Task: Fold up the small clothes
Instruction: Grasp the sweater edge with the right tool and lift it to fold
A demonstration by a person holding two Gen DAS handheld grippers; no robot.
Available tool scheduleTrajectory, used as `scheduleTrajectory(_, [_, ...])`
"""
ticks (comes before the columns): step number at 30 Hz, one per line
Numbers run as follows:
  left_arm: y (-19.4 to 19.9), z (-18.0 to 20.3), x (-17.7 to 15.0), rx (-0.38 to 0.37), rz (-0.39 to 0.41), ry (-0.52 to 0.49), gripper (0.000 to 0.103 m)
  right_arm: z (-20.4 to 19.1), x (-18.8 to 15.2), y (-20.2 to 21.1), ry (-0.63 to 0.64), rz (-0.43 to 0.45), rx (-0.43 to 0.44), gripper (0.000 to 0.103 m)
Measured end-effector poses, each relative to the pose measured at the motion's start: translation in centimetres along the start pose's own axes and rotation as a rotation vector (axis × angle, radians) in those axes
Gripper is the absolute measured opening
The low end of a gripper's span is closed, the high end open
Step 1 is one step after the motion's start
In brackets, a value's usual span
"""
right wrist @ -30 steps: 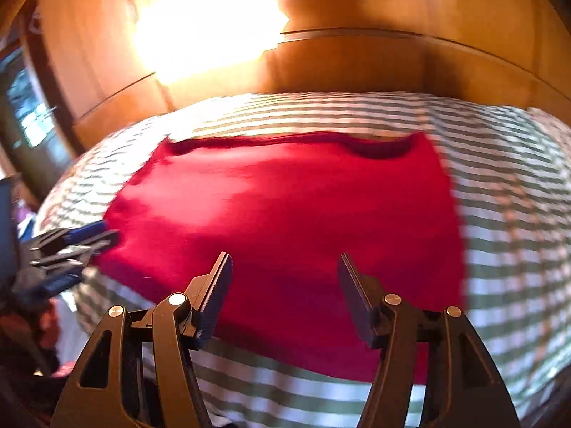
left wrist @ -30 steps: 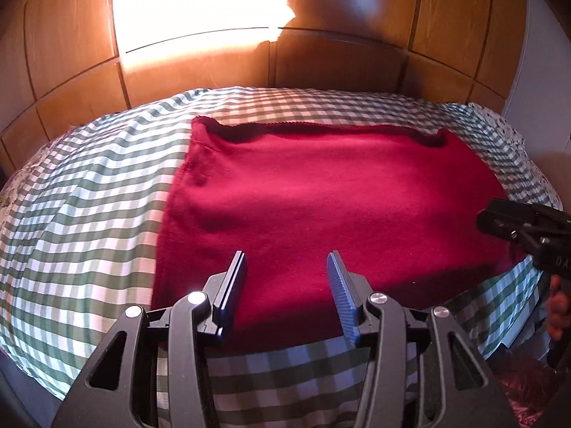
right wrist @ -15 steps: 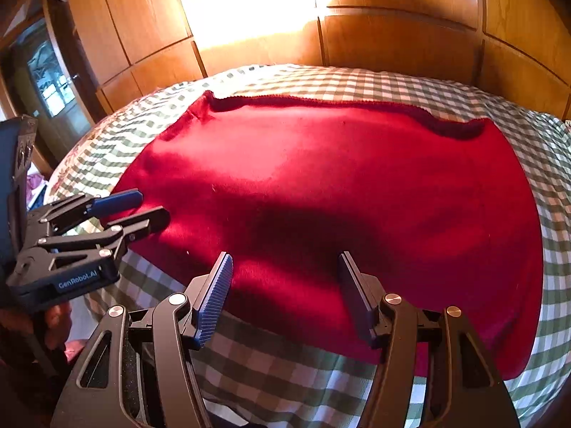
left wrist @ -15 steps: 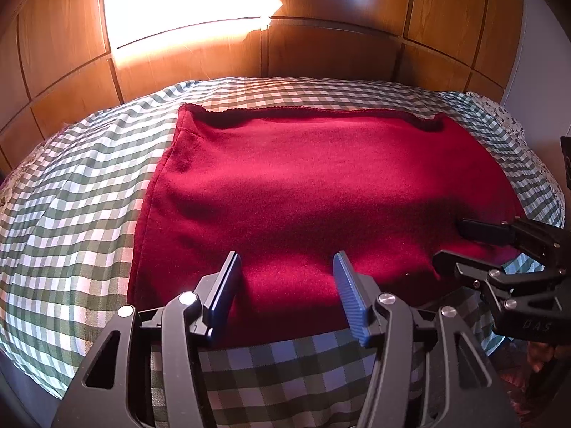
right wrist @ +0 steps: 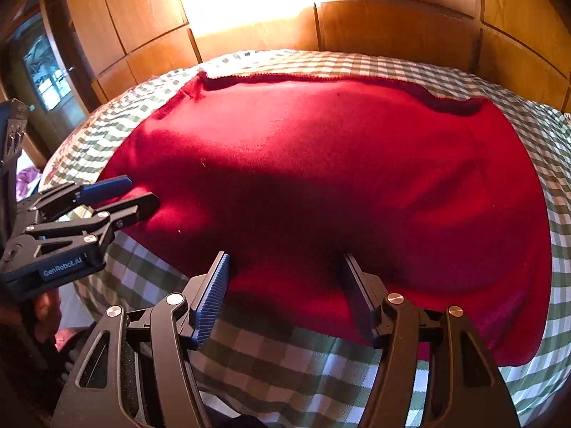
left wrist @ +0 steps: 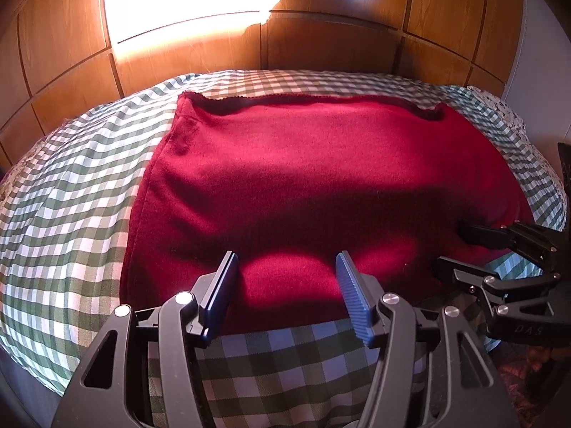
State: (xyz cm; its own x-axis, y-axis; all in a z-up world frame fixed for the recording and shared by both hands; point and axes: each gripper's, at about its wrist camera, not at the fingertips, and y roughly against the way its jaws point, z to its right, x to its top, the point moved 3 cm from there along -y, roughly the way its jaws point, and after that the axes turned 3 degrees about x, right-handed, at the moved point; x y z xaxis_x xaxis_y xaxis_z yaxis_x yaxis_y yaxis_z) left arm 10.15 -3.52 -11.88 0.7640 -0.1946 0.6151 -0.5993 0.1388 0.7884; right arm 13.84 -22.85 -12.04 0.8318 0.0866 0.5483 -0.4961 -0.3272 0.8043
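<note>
A wall of glossy wooden panels [left wrist: 339,10] is filling the background, and a glare of sunlight is washing out part of it, so nothing can be read there. Below it, a surface covered in green-and-white checked cloth [left wrist: 71,192] is spreading across both views; its edges are bending away with the lens and its underside is hidden. A flat dark red knitted garment [left wrist: 321,185] is lying spread on that cloth, its near hem close to the front edge. Which kind of garment it is I cannot tell; a shadow is darkening its middle, and the far hem is curling slightly.

The left gripper [left wrist: 285,285], black with blue ribbed pads, is hovering over the near hem with its jaws apart; they have just been opening, and the red fabric is showing between them without being pinched. The right gripper [right wrist: 285,285] is hanging over the same hem further along, jaws apart too, nothing clamped. Whether either set of tips is touching the fabric is hard to say. At the left edge of the right view, part of a hand [right wrist: 46,306] under the left gripper is barely visible, mostly cut off.
</note>
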Motion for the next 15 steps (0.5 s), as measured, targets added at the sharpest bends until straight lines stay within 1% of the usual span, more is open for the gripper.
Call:
scheduleTrajectory(2, [-0.6, 0.0, -0.7, 0.005, -0.016, 0.005, 0.057, 0.2, -0.4, -0.2, 0.001, -0.003, 0.002, 0.062])
scheduleTrajectory(3, [-0.4, 0.1, -1.0, 0.012, -0.006, 0.007, 0.057, 0.3, -0.6, -0.2, 0.003, -0.001, 0.003, 0.062])
scheduleTrajectory(5, [0.0, 0.3, -1.1, 0.018, -0.001, 0.004, 0.057, 0.1, -0.6, -0.2, 0.008, -0.005, -0.003, 0.062])
scheduleTrajectory(9, [0.6, -0.2, -0.8, 0.008, 0.003, 0.029, 0.057, -0.2, -0.6, -0.1, 0.011, -0.003, -0.01, 0.062])
scheduleTrajectory(11, [1.1, -0.3, -0.7, 0.018, 0.014, 0.027, 0.057, -0.2, -0.5, 0.1, 0.011, -0.002, -0.01, 0.063])
scheduleTrajectory(13, [1.6, -0.2, -0.7, 0.029, 0.028, 0.023, 0.058, -0.3, -0.5, 0.3, 0.014, -0.006, -0.004, 0.068])
scheduleTrajectory(15, [2.0, -0.4, -0.5, 0.036, 0.042, 0.021, 0.061, -0.2, -0.3, 0.7, 0.012, -0.012, 0.004, 0.068])
